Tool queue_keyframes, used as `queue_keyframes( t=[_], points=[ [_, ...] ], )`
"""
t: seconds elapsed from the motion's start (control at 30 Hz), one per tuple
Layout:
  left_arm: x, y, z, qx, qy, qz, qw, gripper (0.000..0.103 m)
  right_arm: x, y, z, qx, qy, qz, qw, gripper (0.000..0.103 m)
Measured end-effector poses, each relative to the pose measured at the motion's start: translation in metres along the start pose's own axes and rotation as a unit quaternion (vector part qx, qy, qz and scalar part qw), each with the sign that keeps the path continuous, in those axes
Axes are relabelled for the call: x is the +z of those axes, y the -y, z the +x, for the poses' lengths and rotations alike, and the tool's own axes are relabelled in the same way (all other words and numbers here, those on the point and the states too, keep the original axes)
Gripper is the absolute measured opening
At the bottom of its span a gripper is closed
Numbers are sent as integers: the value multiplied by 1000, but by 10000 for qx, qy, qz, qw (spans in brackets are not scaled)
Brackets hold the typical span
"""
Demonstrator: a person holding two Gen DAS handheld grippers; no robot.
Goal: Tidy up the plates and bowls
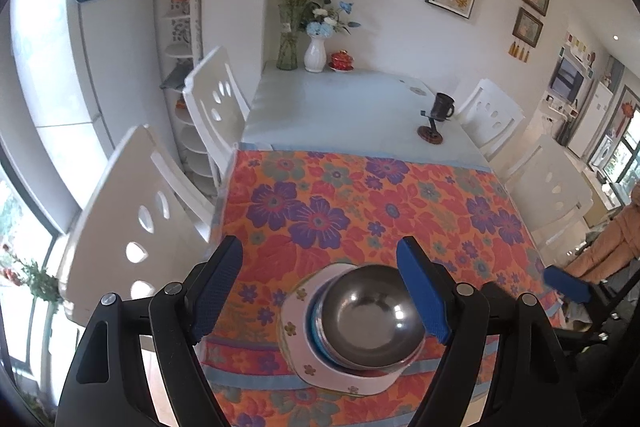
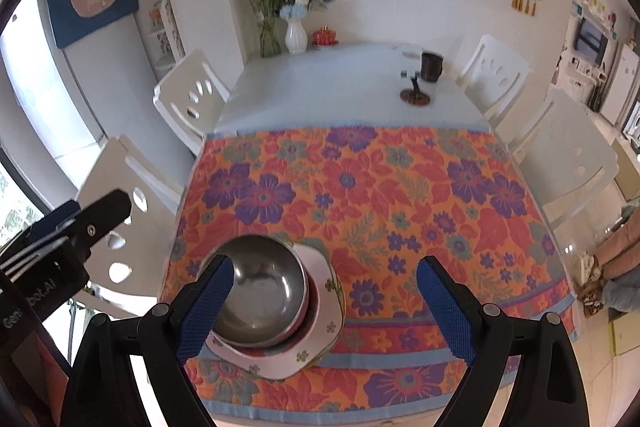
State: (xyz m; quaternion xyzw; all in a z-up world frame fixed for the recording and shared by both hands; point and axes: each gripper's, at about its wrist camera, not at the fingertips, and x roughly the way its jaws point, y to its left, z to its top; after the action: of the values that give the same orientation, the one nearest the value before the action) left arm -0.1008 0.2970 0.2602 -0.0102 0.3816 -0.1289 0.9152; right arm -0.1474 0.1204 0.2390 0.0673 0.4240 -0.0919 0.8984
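Observation:
A steel bowl (image 1: 370, 315) sits on top of a stack of bowls, with blue and red rims showing under it, on a white floral plate (image 1: 296, 331). The stack rests on the floral cloth near the table's front edge. My left gripper (image 1: 320, 291) is open and empty, raised above the stack, its right finger (image 1: 420, 299) over the bowl's right rim. In the right wrist view the steel bowl (image 2: 262, 287) and the plate (image 2: 320, 343) lie at lower left. My right gripper (image 2: 324, 307) is open and empty above them, its left finger (image 2: 204, 307) over the bowl's left rim.
The orange floral cloth (image 1: 360, 211) covers the near half of the table. A dark mug (image 1: 443, 105) and a small stand (image 1: 430, 133) sit at the far right. Vases (image 1: 315, 53) and a red lidded cup (image 1: 341, 61) stand at the far end. White chairs (image 1: 132, 219) flank both sides.

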Motion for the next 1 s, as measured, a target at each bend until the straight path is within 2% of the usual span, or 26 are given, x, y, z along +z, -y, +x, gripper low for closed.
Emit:
queue_keyframes(
  t=[0.13,0.27,0.53,0.67,0.8,1.0],
  points=[
    [5,-2,-2,251,56,113,9996,78,6,1,-6,-187,211,-23,9996,91],
    [7,-4,-1,346,47,168,9992,78,7,5,-3,-193,161,44,9997,91],
    [10,-2,0,318,163,196,9992,78,4,5,0,-256,135,11,9996,91],
    [13,0,2,363,169,226,9989,81,5,7,2,-366,125,6,9993,91],
    [11,2,6,305,61,273,9991,82,2,12,12,-364,-107,125,9992,91],
    [8,3,10,323,-69,323,9989,82,-2,7,20,-365,-209,18,9991,91]
  ],
)
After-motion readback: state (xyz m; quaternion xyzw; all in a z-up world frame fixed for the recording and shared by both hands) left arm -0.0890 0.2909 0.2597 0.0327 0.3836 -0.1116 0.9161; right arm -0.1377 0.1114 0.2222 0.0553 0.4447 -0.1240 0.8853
